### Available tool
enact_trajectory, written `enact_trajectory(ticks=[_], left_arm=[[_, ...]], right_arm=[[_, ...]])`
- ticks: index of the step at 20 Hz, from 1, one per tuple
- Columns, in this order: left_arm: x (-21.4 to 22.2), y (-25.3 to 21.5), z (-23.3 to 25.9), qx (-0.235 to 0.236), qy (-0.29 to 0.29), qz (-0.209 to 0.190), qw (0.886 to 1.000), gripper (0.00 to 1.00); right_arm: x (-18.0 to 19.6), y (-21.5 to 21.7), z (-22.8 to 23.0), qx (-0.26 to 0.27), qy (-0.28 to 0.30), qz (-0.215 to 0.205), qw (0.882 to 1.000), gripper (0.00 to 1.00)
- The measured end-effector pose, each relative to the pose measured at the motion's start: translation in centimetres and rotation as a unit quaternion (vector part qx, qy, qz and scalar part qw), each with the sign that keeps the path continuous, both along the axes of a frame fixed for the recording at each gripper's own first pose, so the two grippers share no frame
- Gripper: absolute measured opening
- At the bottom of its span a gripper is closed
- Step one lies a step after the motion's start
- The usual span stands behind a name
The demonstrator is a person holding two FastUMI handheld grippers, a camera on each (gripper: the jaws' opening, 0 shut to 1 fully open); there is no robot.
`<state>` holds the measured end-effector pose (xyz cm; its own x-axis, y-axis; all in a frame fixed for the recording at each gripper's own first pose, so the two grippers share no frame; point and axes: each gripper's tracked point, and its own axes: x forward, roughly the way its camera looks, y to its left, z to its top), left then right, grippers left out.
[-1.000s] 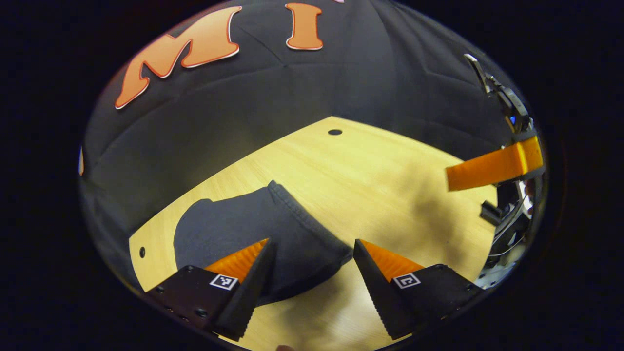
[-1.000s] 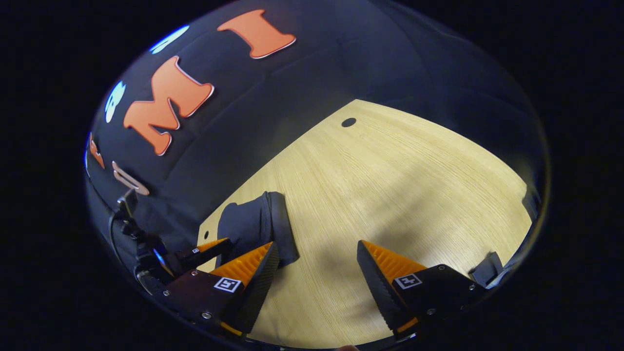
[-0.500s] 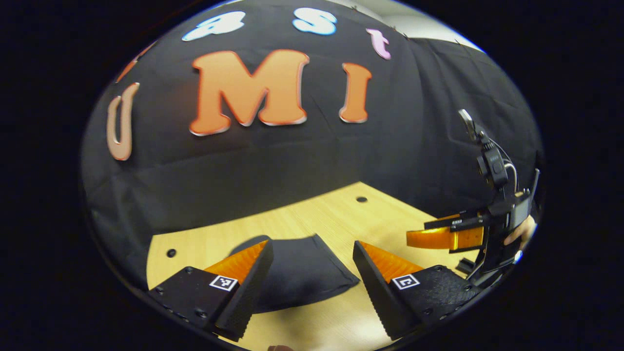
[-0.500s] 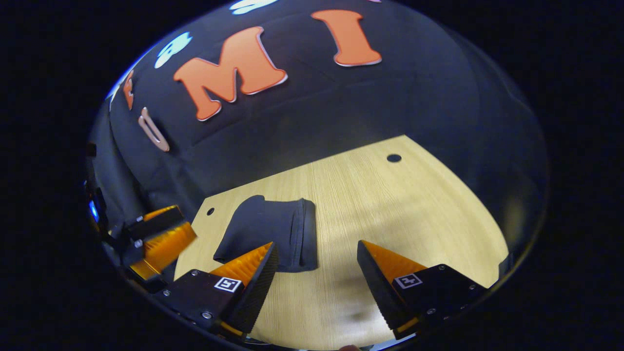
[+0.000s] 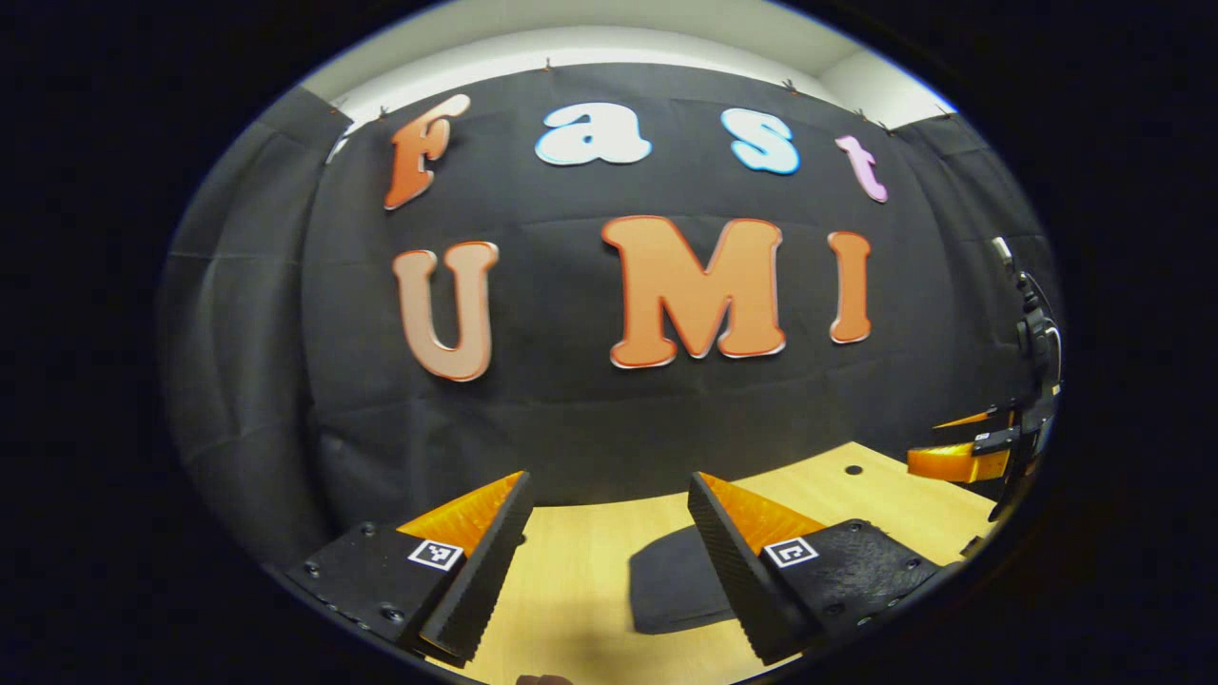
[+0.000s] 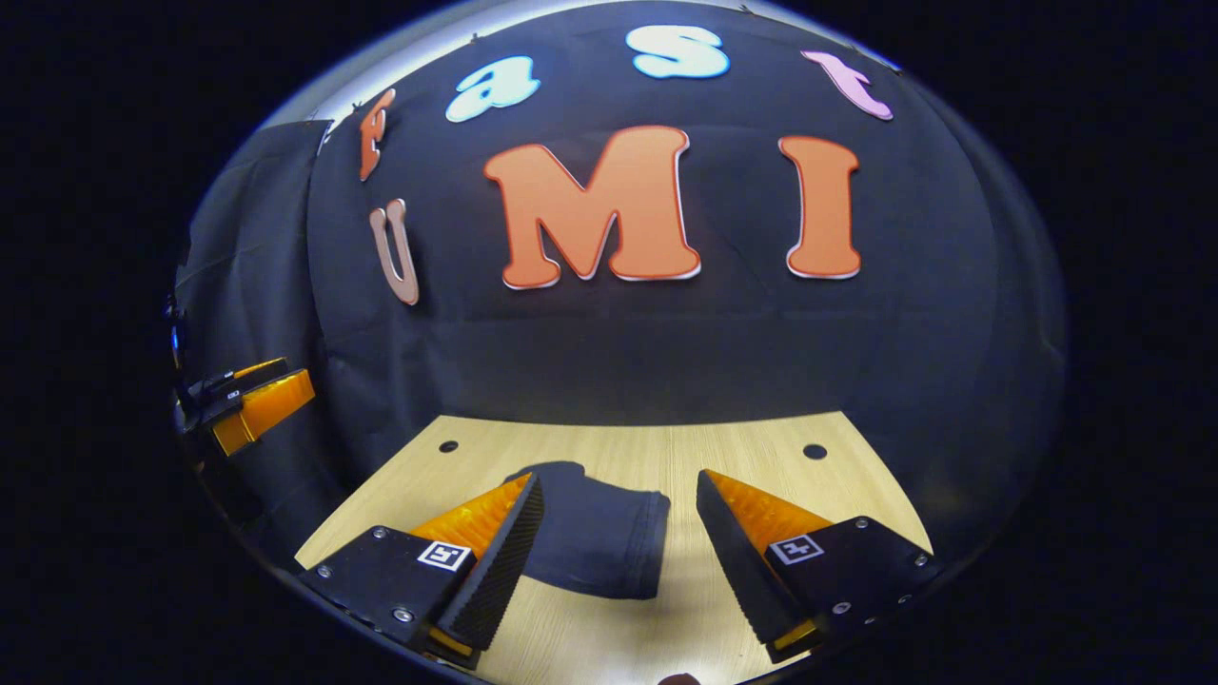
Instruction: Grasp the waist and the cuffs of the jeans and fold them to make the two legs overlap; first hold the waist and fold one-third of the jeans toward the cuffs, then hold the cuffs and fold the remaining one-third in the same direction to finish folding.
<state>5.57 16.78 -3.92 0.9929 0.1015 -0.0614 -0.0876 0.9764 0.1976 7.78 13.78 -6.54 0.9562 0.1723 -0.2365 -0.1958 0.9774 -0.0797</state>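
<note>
The dark jeans [image 6: 595, 533] lie folded into a compact bundle on the light wooden table [image 6: 761, 466], with a hemmed edge on its right side. In the left gripper view the jeans [image 5: 671, 590] rest low between my fingers, partly behind the right one. My left gripper [image 5: 609, 552] is open and holds nothing, raised above the table. My right gripper [image 6: 618, 552] is also open and empty, above and nearer than the bundle. The right gripper [image 5: 961, 457] appears at the far right of the left gripper view, and the left gripper [image 6: 252, 400] at the far left of the right gripper view.
The table has small round holes [image 6: 815, 451] near its far corners. The black cloth wall [image 6: 666, 352] stands right behind the table's far edge. Bare wood [image 5: 571, 571] surrounds the bundle.
Both grippers have lifted and tilted up away from the folded jeans, so the wall now takes up much more of each view. The jeans stay put on the table.
</note>
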Motion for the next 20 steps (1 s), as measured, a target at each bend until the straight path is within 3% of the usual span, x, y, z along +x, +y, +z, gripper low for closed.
enact_trajectory(ticks=[3,7,15,20], left_arm=[[-1.7,4.3,1.5,-0.035,-0.032,0.041,0.998,0.99],[-3.0,7.6,2.3,-0.061,-0.069,0.084,0.992,0.99],[-2.5,7.6,1.0,-0.126,-0.102,0.087,0.983,0.99],[-1.9,6.8,1.0,-0.121,-0.101,0.079,0.984,0.97]], right_arm=[[0.1,1.3,1.3,-0.005,-0.046,0.011,0.999,0.98],[-0.5,1.0,0.1,0.005,-0.039,0.01,0.999,0.97],[-1.9,-2.2,1.0,0.016,-0.065,-0.01,0.998,0.98],[-2.5,-3.5,2.4,0.026,-0.088,-0.013,0.996,1.0]])
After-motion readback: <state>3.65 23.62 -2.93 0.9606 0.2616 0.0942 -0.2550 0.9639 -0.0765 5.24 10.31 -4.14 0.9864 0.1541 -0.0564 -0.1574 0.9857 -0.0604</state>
